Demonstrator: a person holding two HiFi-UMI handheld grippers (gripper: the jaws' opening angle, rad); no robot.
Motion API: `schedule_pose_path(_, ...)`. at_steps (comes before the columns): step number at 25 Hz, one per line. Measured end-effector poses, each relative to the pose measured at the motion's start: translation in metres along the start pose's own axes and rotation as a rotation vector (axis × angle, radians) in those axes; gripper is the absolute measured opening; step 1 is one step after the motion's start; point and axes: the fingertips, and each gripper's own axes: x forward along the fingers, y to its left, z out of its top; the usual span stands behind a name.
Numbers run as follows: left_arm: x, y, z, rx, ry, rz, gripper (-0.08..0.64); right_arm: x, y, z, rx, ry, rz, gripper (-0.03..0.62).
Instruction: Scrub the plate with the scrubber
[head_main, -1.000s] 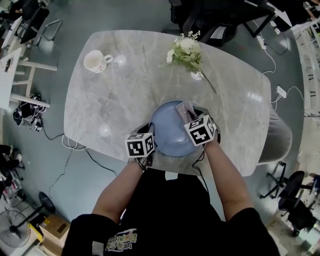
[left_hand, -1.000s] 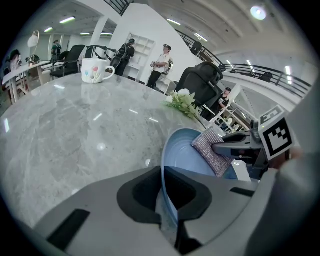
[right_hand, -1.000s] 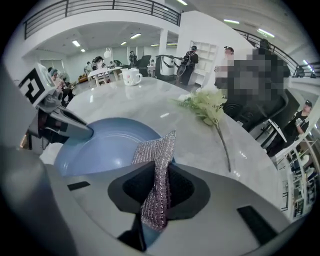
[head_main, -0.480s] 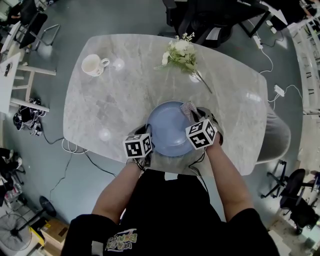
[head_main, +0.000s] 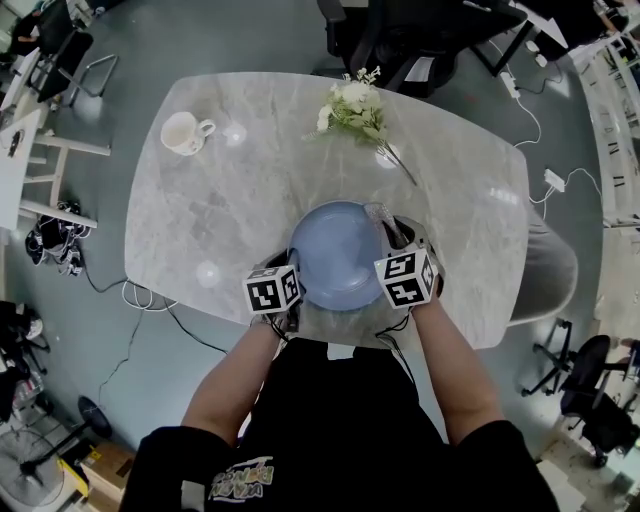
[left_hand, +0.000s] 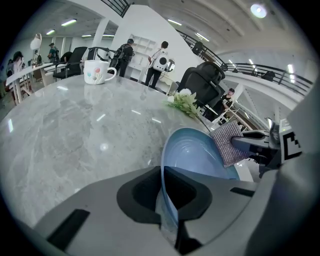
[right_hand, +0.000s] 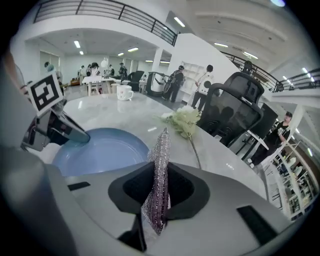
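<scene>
The left gripper (left_hand: 169, 200) has its jaws nearly shut, clamped on the near left rim of the blue plate (head_main: 335, 255). The right gripper (right_hand: 157, 195) pinches the silvery scrubber (right_hand: 160, 155) at the plate's right rim (contact there cannot be told). The plate sits on the marble table (head_main: 230, 190), with the flowers (head_main: 352, 105) lying beyond it.

Two bare forearms reach forward and down from black short sleeves. The left forearm (head_main: 233, 375) and right forearm (head_main: 452, 362) converge slightly, with the wrists side by side. The left tongs (left_hand: 166, 200) slant downward, jaws nearly together and clamped on the near rim of a pale blue round plate (left_hand: 200, 155). The right tongs (right_hand: 158, 200) slant down likewise, jaws pinching a glittery mauve mesh scrubber pad (right_hand: 160, 160) that stands upright between them.
</scene>
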Motion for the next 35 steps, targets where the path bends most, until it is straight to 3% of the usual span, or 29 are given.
schedule_pose_path(3,-0.001,0.000,-0.001,-0.006,-0.005,0.002,0.031,-0.006,0.024,0.004,0.111,-0.041,0.127,0.075)
schedule_pose_path(7,0.000,-0.001,0.000,-0.014,-0.009,0.001,0.032,-0.009,0.067,0.004,0.246,-0.015,0.304,0.075)
schedule_pose_path(12,0.000,-0.001,0.002,-0.020,-0.020,-0.001,0.032,-0.011,0.126,-0.002,0.306,0.044,0.480,0.075)
schedule_pose_path(15,0.000,0.000,0.001,-0.024,-0.021,-0.004,0.032,-0.011,0.151,-0.007,0.291,0.080,0.532,0.075)
schedule_pose_path(23,0.001,0.002,0.001,-0.035,-0.014,-0.007,0.031,0.006,0.158,-0.014,0.099,0.134,0.464,0.075)
schedule_pose_path(35,0.001,0.001,0.000,-0.024,-0.021,-0.014,0.031,0.016,0.106,-0.033,0.022,0.168,0.302,0.076)
